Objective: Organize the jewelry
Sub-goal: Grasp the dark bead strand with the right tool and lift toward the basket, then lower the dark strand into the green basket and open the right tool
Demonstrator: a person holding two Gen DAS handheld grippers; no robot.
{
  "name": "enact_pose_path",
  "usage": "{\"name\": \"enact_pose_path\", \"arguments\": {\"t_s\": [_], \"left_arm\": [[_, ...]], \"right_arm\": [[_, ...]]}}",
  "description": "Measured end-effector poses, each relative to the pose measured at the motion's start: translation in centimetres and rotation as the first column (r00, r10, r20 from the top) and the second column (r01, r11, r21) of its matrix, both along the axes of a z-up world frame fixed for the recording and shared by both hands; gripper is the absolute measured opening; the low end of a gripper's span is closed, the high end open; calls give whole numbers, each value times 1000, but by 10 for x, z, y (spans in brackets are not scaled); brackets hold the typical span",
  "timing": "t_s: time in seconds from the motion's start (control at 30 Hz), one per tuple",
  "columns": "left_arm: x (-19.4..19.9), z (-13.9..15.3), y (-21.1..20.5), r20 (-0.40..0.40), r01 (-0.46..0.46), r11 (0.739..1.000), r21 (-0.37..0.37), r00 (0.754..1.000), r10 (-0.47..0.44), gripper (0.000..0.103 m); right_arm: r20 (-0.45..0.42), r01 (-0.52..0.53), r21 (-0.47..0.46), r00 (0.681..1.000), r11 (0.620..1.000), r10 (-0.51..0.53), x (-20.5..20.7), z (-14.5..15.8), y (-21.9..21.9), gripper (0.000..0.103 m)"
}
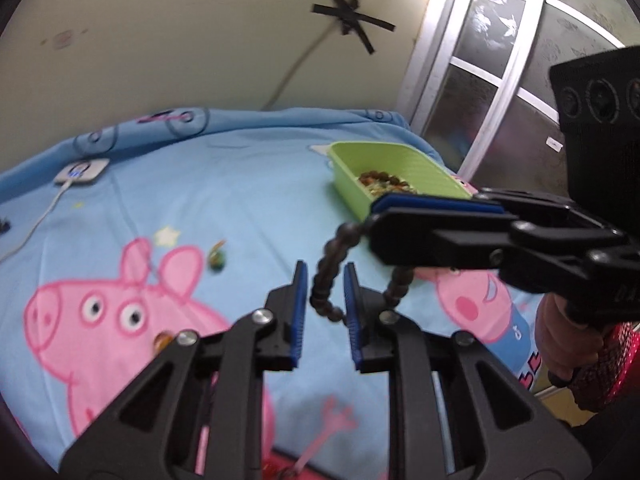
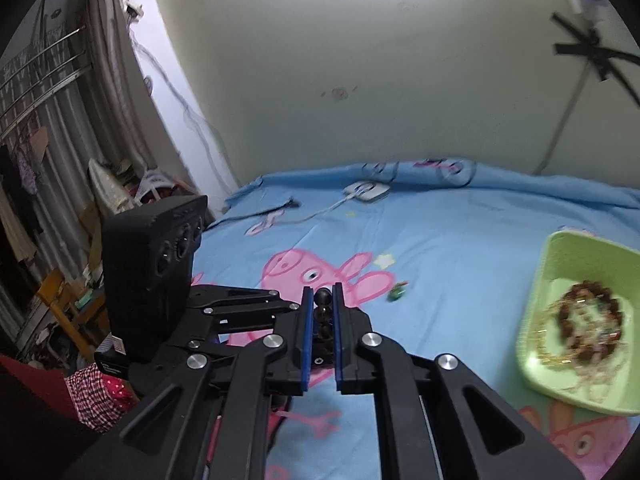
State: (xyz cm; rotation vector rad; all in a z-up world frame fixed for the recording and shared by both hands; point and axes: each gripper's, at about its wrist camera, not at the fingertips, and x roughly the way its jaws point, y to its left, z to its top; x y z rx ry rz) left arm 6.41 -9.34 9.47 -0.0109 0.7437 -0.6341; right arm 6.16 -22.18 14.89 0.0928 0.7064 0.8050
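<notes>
A dark beaded bracelet [image 1: 326,276] hangs in the air above the blue bed sheet. My right gripper [image 2: 322,300] is shut on the dark beaded bracelet [image 2: 322,298]; in the left wrist view it comes in from the right [image 1: 400,216]. My left gripper [image 1: 326,280] is open, its blue pads on either side of the hanging loop, not touching it. A green tray [image 1: 404,162] with several bead bracelets and chains sits at the back right; it also shows in the right wrist view [image 2: 560,264]. A small green and orange trinket [image 1: 218,258] lies on the sheet.
A white charger with cable [image 1: 80,170] lies at the bed's far left by the wall. A small orange bead [image 1: 162,340] lies on the pig print. A window frame [image 1: 496,76] stands to the right of the bed.
</notes>
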Motion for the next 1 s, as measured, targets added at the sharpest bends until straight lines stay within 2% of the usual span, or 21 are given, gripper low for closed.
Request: {"name": "enact_pose_path", "arguments": {"t_s": [0.17,0.37,0.5,0.67,0.83,0.87,0.9,1.0], "left_arm": [[19,20,-36,32,61,998,14,998,-62,16],[44,38,-97,52,156,987,37,986,-158,16],[56,34,-138,32,210,976,64,977,-212,16],[63,12,-176,-25,253,961,107,967,-252,16],[67,-3,-185,-72,265,955,131,964,-257,16],[67,-2,-183,-75,259,956,135,965,-251,16],[68,2,-178,-70,252,958,133,967,-245,16],[64,25,-143,-8,204,974,95,979,-204,16]], "right_arm": [[39,133,40,990,990,-135,7,13,-55,0],[39,281,77,958,957,-284,14,11,-123,0],[12,349,96,936,932,-352,18,-1,-158,0],[-36,408,94,913,908,-407,22,-27,-183,0],[-53,480,96,877,872,-477,22,-42,-201,0],[-51,500,103,866,860,-497,22,-41,-205,4],[-41,506,121,862,854,-505,20,-38,-208,11],[14,501,160,860,850,-510,12,-21,-207,13]]}}
